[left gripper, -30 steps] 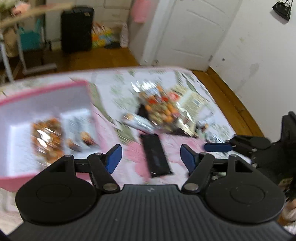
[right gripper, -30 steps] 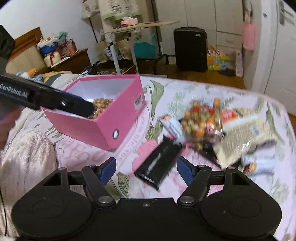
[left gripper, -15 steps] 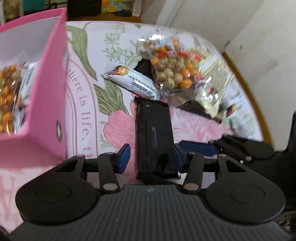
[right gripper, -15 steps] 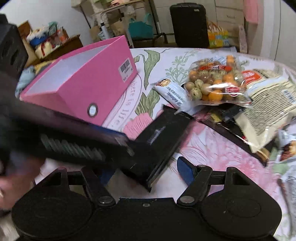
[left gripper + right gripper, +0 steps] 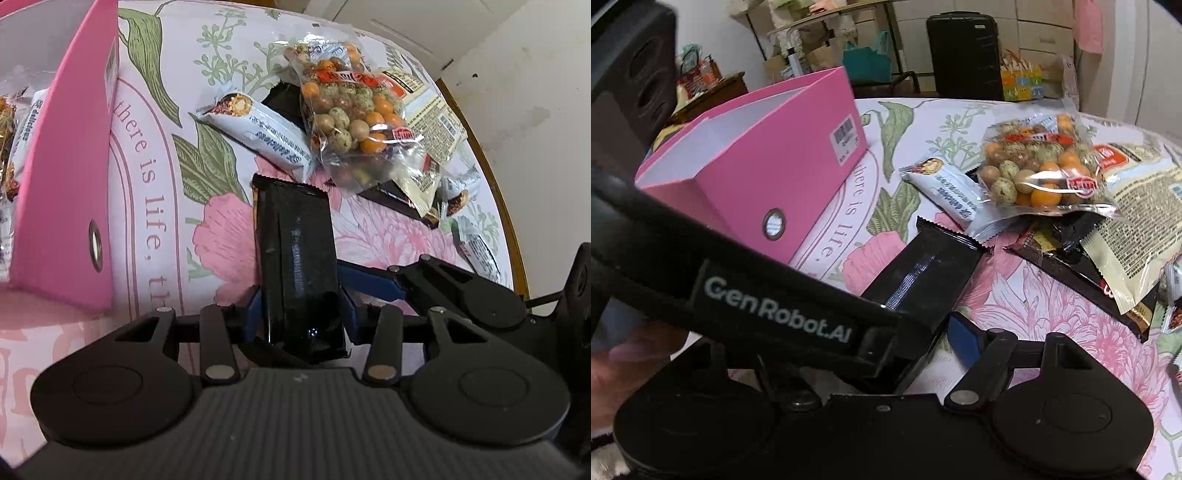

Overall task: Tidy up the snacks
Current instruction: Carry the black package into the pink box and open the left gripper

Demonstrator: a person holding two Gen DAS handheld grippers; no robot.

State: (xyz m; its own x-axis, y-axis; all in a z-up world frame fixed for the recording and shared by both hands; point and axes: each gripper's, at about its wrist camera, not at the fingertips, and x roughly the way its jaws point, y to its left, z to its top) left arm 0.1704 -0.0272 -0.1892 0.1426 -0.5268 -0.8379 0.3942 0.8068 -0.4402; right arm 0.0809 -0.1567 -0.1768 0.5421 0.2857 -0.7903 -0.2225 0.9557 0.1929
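Left wrist view shows the left gripper (image 5: 299,314) pinching the near end of a black snack packet (image 5: 297,254) that lies on the floral cloth (image 5: 155,206), which reads "there is life." Beside it sits the pink box (image 5: 62,206), with a white bar (image 5: 258,134) marked "delicious" and a clear bag of coated nuts (image 5: 347,110) beyond. Right wrist view shows "GenRobot.AI" on the left tool's body; the right gripper (image 5: 905,343) stands spread, pressing nothing.
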